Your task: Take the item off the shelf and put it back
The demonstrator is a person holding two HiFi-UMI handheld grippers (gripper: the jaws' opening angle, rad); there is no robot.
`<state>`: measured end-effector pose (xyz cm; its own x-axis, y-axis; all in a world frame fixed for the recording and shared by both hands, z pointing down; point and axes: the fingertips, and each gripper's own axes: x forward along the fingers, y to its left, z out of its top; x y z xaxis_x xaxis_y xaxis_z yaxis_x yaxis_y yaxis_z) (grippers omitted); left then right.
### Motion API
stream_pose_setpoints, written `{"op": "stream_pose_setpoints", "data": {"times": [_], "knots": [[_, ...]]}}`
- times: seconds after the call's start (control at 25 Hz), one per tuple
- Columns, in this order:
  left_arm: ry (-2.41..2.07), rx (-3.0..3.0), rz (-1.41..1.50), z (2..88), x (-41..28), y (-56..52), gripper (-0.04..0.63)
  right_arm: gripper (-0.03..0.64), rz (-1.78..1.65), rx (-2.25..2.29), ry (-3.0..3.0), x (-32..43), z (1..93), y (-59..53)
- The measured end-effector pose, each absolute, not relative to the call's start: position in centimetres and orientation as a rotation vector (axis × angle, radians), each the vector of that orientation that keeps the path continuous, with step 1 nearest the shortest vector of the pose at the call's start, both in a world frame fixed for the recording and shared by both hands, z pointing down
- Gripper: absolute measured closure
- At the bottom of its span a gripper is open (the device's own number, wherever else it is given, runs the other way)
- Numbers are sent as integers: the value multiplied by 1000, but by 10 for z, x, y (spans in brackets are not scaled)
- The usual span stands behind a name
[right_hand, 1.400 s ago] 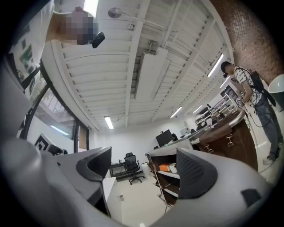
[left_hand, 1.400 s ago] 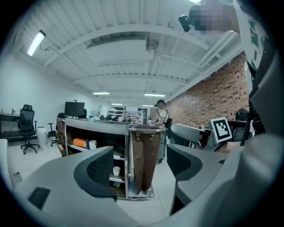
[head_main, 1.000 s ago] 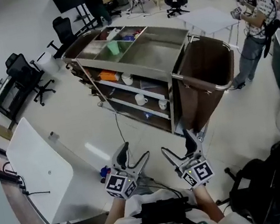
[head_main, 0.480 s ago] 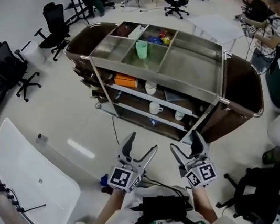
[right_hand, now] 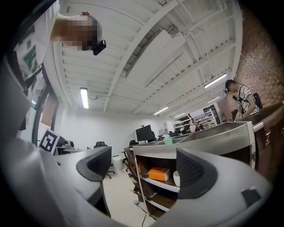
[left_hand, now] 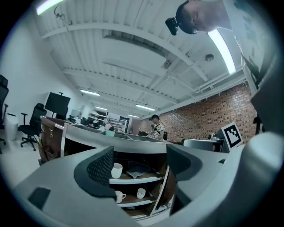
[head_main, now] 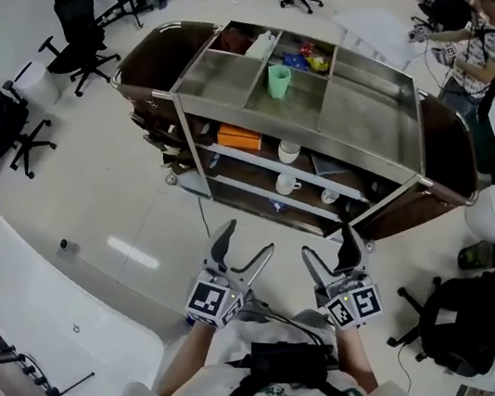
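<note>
A steel cart (head_main: 373,105) with open shelves stands ahead of me. Its shelves hold an orange box (head_main: 239,137) and white cups (head_main: 288,149), and a green cup (head_main: 280,81) sits in a top tray. My left gripper (head_main: 247,239) and right gripper (head_main: 327,243) are held side by side short of the cart, both open and empty. Between the jaws in the left gripper view, my left gripper (left_hand: 140,164) frames a white cup (left_hand: 116,170) on the shelf. My right gripper (right_hand: 144,170) frames the orange box (right_hand: 159,174) in the right gripper view.
Brown bags (head_main: 451,149) hang at both ends of the cart. A white table (head_main: 50,310) lies at my left, a black backpack (head_main: 475,323) at my right. Office chairs (head_main: 79,32) stand behind the cart, and a person (head_main: 475,41) stands at far right.
I have walked round toward the cart's open side, so it now looms larger and nearer. Both grippers travelled with me, jaws unchanged.
</note>
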<state>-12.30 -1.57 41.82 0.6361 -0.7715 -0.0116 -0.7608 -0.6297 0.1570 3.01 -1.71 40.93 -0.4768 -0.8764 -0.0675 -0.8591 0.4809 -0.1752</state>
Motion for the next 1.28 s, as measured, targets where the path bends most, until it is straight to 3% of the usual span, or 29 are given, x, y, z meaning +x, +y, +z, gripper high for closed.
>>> {"op": "stream_pose_setpoints", "data": {"times": [0.72,1.28], "knots": [[-1237,2707,5,451,-82,-54,232,152,-156,-1543,2579,57,416,-51],[-1526,2696,58,500,-120,-47,230,152,-210,-1555,2611,72,435,-53]]}}
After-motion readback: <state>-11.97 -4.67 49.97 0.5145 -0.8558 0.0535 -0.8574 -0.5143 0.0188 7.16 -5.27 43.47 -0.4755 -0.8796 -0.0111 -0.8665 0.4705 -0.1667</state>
